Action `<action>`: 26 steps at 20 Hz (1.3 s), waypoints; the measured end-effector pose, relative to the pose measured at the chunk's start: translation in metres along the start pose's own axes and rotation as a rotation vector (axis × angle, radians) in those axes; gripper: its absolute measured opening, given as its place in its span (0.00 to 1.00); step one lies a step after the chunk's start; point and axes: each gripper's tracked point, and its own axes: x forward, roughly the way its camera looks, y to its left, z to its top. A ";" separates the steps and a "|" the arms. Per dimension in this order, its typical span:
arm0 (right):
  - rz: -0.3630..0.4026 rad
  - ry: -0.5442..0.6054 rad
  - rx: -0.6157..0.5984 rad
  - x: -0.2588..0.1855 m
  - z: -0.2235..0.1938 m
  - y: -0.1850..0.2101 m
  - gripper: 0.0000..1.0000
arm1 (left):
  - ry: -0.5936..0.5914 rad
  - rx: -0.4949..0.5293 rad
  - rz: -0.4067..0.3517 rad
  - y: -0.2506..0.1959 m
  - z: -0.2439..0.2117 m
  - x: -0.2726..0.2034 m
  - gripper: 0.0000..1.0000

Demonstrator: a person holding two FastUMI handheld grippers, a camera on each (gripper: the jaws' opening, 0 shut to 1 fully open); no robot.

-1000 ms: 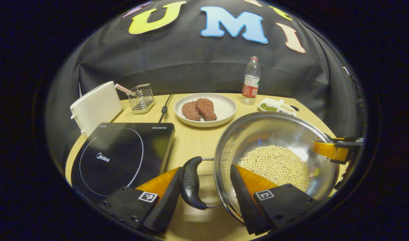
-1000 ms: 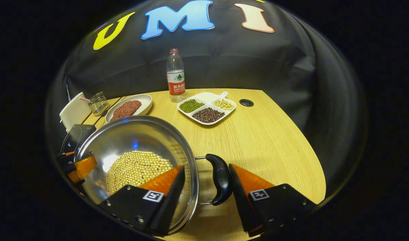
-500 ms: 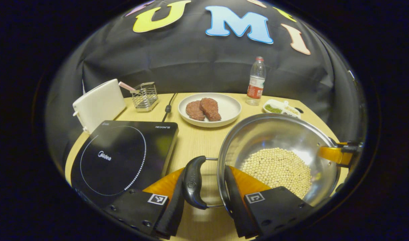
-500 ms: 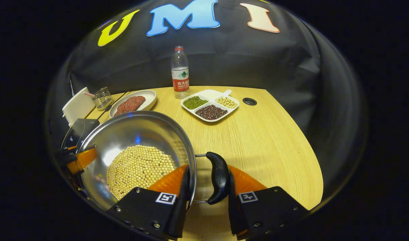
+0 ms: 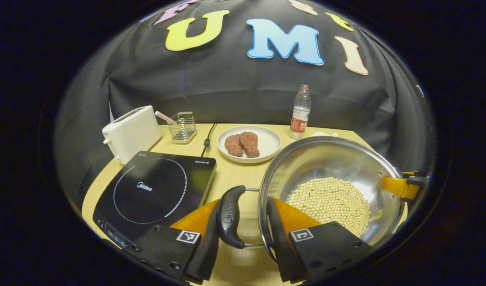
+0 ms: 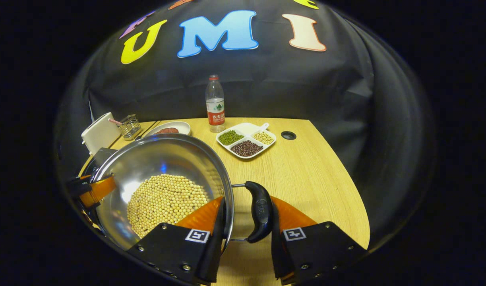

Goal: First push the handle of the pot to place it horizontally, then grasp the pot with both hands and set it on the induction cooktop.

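Observation:
A steel pot (image 5: 330,167) holding pale beans has a black loop handle on each side. My left gripper (image 5: 241,234) is shut across the pot's left handle (image 5: 228,216) and rim, one finger outside the handle, the other inside the wall. My right gripper (image 6: 246,234) is shut the same way on the right handle (image 6: 260,212) of the pot (image 6: 159,159). The pot looks raised a little above the wooden table (image 6: 306,178). The black induction cooktop (image 5: 159,190) lies flat to the pot's left. Across the pot, the right gripper's finger (image 5: 399,186) and the left gripper's finger (image 6: 93,190) show at the far rim.
Behind the cooktop stand a white toaster (image 5: 131,133) and a wire holder (image 5: 182,127). A plate with two meat patties (image 5: 248,145), a water bottle (image 5: 300,113) and a divided dish of beans (image 6: 246,141) sit toward the back. A cable hole (image 6: 288,135) is at the right.
Both grippers have closed on the pot's handles. Since then the pot and both views have risen, and the table and cooktop look lower and farther off.

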 end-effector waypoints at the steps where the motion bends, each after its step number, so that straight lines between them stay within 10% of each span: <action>1: 0.007 -0.004 -0.001 -0.006 0.002 0.003 0.53 | -0.007 -0.003 0.009 0.003 0.002 -0.008 0.68; 26: -0.085 -0.014 0.078 -0.017 0.006 0.206 0.52 | -0.019 0.061 -0.077 0.214 0.027 0.020 0.68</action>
